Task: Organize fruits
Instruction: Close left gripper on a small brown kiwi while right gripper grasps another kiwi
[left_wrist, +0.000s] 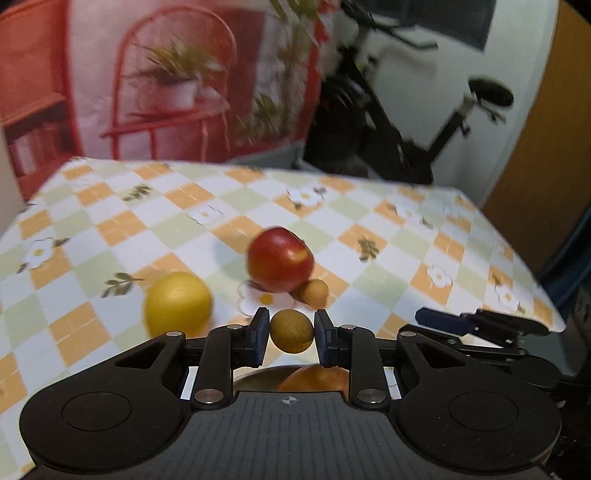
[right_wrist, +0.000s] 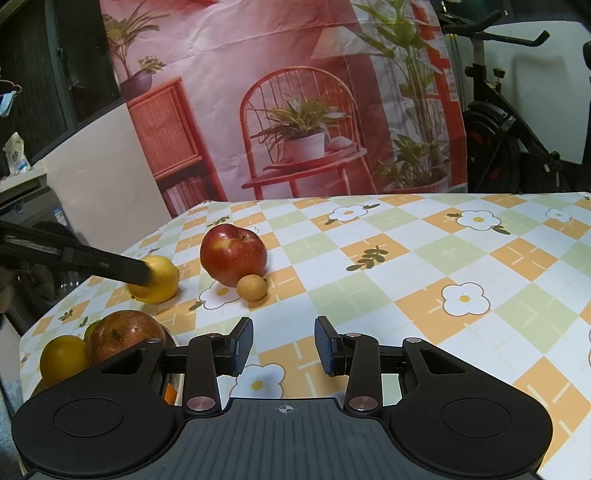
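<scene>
In the left wrist view, the left gripper (left_wrist: 291, 331) is clamped on a small brown round fruit (left_wrist: 291, 331), held clear above the checked tablecloth (left_wrist: 369, 295), where a lemon (left_wrist: 178, 303), a red apple (left_wrist: 279, 259) and a second small fruit (left_wrist: 314, 292) touching it lie just beyond. In the right wrist view, the right gripper (right_wrist: 283, 345) hangs over the cloth with its jaws apart and nothing between them; at lower left, another apple (right_wrist: 122, 334) and an orange (right_wrist: 63, 359) sit piled together.
</scene>
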